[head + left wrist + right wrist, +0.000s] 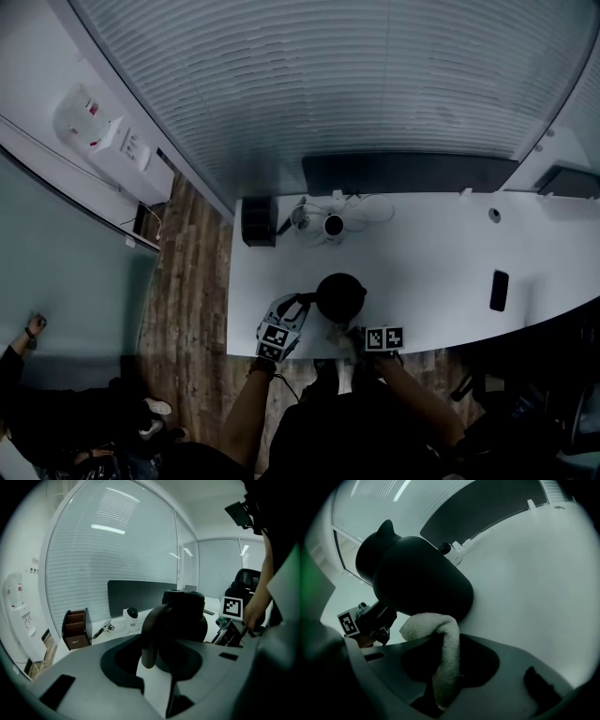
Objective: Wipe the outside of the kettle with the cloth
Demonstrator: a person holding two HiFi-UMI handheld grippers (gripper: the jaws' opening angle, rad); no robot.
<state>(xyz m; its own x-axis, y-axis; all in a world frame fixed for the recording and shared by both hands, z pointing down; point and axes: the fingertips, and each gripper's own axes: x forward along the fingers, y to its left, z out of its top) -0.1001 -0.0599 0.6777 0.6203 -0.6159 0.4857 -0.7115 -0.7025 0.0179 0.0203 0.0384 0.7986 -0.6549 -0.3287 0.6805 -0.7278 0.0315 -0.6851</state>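
A black kettle stands on the white table near its front edge. My left gripper reaches in from the kettle's left; in the left gripper view the kettle's curved handle sits between the jaws, which are shut on it, with the kettle's body just behind. My right gripper is at the kettle's near side, shut on a pale towelling cloth. The cloth's folded end lies against the lower part of the kettle. The kettle's base is hidden.
A brown pen holder, a small white camera and a dark monitor stand along the table's back. A black phone lies at the right. Another person is low on the wooden floor to the left.
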